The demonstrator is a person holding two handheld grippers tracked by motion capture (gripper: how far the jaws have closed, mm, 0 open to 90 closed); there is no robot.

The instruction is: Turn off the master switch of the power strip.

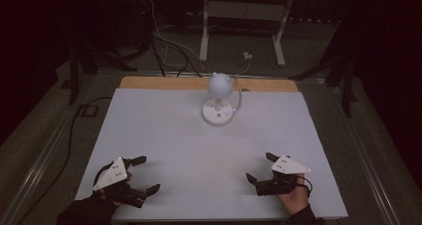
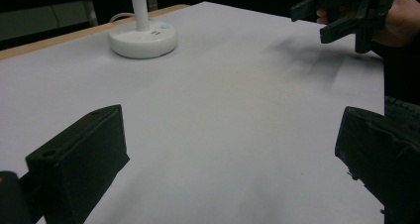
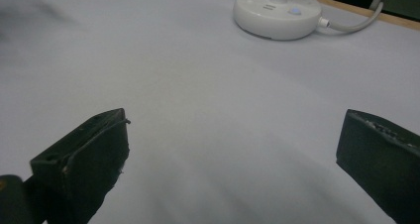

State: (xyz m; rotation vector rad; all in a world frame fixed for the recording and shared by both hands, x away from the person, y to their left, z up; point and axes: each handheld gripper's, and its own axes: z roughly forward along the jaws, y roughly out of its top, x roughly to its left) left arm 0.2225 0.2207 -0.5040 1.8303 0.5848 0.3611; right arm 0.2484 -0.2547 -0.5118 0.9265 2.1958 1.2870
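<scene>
A small white desk lamp (image 1: 218, 99) with a round head and a round base stands at the far middle of the white table (image 1: 164, 135). Its base (image 2: 142, 37) shows in the left gripper view, and the same base (image 3: 276, 12) with a small button and a white cord in the right gripper view. My left gripper (image 1: 148, 174) rests open near the front left corner, jaws wide apart with nothing between them. My right gripper (image 1: 260, 167) is open at the front right, also holding nothing. The left gripper view shows the right gripper (image 2: 322, 16) farther off, held by a hand.
A wooden strip (image 1: 149, 82) runs along the table's far edge. Beyond it, cables (image 1: 164, 41) lie on the dark floor and a white metal stand (image 1: 244, 21) rises behind. Dark stand legs (image 1: 74, 65) stand at the left, and more at the right.
</scene>
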